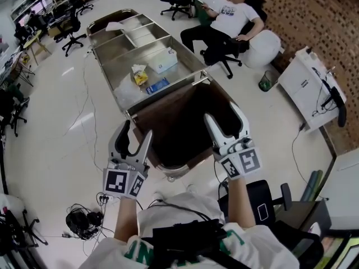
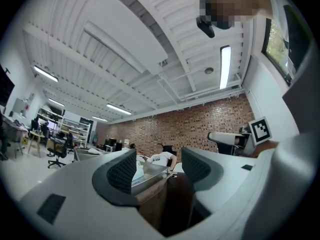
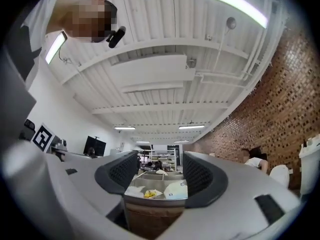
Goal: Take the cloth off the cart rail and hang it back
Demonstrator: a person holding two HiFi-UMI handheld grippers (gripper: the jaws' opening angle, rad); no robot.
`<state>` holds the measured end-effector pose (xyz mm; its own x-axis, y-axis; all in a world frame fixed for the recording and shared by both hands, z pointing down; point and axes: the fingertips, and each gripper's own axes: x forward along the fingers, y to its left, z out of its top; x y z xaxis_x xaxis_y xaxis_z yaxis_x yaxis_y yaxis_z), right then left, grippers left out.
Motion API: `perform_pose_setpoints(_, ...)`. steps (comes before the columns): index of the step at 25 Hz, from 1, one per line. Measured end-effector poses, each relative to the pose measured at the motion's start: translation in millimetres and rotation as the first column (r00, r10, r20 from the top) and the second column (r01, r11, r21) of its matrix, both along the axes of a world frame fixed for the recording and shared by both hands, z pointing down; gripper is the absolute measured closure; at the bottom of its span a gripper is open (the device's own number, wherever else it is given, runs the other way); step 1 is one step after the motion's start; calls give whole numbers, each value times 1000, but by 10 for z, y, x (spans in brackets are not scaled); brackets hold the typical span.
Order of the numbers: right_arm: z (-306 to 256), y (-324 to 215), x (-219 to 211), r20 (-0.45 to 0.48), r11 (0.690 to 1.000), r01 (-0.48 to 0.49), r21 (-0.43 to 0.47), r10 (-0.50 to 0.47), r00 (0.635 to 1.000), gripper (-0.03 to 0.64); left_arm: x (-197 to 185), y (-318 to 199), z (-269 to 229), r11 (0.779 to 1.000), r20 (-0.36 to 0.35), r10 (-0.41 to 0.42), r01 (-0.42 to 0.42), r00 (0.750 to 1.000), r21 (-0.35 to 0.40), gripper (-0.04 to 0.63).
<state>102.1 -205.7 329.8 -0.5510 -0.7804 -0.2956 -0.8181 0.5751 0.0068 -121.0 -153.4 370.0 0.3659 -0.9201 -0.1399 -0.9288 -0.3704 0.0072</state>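
Brown cloth [image 1: 178, 129] draped over near rail of steel cart [image 1: 120, 59]. Left gripper [image 1: 138, 131] at cloth's 8 o'clock edge, jaws released, nothing between. Right gripper [image 1: 222, 114] at cloth's 3 o'clock side, jaws likewise released and empty.

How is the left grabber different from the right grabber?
The left gripper hangs at the left edge of the brown cloth; the right gripper hangs over its right side, farther forward. The left one points toward the brick wall, the right one along the cart. Both are open and hold nothing.
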Motion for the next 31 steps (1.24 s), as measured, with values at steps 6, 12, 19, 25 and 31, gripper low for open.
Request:
perform_pose_setpoints(6,106,218,-142,-30,1000,10,-12,-10,1000,316,9,52,7,1000,4,3,-3,1000,3,310)
perform_pose_setpoints(12,139,257,-234,-61,999,24,-34,-26,998,318,29,105,3,1000,5,11,-11,1000,6,311)
perform_pose_setpoints(19,97,364,-367,-60,998,59,-20,-60,996,318,-41,201,-16,1000,0,5,-5,1000,11,310)
perform_pose_setpoints(25,112,427,-615,-69,995,95,-14,-96,993,318,-224,301,-26,1000,1,-18,18,1000,19,310)
perform_pose_setpoints(31,138,513,-886,-79,993,117,-20,-118,990,318,-473,426,-54,999,-2,-38,38,999,27,310)
